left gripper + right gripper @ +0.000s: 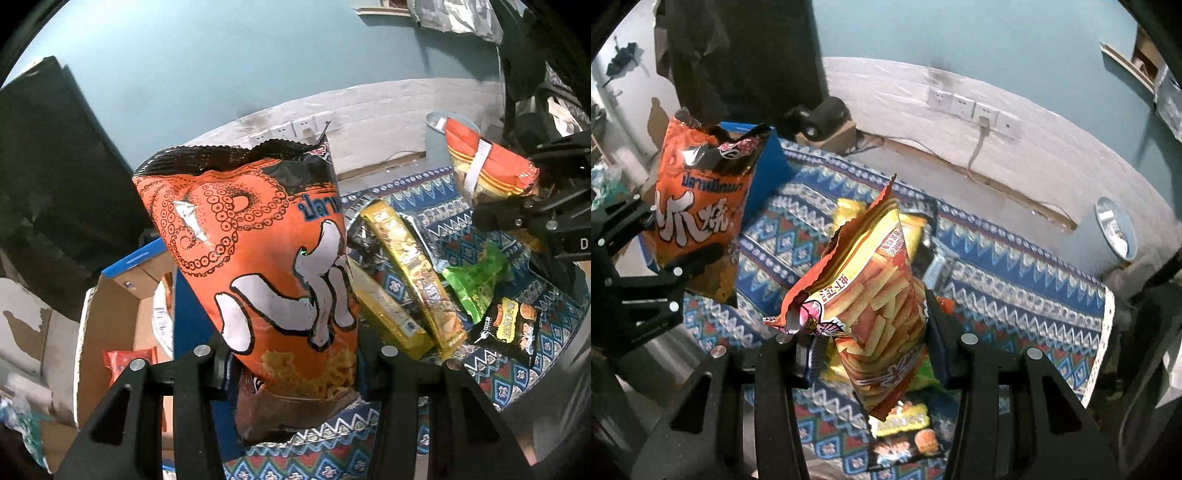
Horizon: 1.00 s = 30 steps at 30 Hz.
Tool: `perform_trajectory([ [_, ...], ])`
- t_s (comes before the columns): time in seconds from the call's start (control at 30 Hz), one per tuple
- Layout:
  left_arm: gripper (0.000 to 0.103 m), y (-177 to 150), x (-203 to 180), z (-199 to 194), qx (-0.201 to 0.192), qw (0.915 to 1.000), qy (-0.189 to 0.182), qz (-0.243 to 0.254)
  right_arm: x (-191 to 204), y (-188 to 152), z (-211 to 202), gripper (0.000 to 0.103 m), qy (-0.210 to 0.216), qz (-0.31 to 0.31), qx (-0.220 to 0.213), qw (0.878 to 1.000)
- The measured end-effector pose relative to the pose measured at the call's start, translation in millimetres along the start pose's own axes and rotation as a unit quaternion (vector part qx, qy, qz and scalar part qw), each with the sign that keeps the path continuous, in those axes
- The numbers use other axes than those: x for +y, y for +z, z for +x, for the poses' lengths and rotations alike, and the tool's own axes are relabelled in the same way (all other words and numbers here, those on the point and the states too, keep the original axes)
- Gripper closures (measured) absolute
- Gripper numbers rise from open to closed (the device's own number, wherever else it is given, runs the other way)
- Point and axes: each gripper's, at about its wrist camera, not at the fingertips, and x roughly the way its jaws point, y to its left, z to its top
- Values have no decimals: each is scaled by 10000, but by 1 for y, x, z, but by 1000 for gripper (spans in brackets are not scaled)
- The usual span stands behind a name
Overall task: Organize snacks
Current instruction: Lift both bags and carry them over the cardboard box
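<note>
Spread across the patterned cloth [1015, 258]: gold packets [410, 273], a green packet [476, 284], a small black packet [511, 326], all lying flat. Off to the left, a cardboard box [110, 314] with a red packet [127, 363] inside. Held aloft in the left gripper [295, 369], pinched shut on its lower end: the orange octopus bag [266, 258], long axis upright, crimped seal pointing up, tilted slightly. Likewise clamped in the right gripper [871, 339]: the shrimp-stick bag [875, 295], top leaning up-left, mouth seemingly torn open. Risks, probably: spilled sticks if tipped further; slippage of glossy film from a low, narrow pinch; collision of the two bags, held near each other.
</note>
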Motion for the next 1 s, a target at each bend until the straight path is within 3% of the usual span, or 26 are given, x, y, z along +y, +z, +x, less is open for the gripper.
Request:
perform_trajectory([
  [1.0, 55, -35, 138, -14, -178, 9910, 717, -1115, 129, 100, 47, 58, 722, -784, -101, 9943],
])
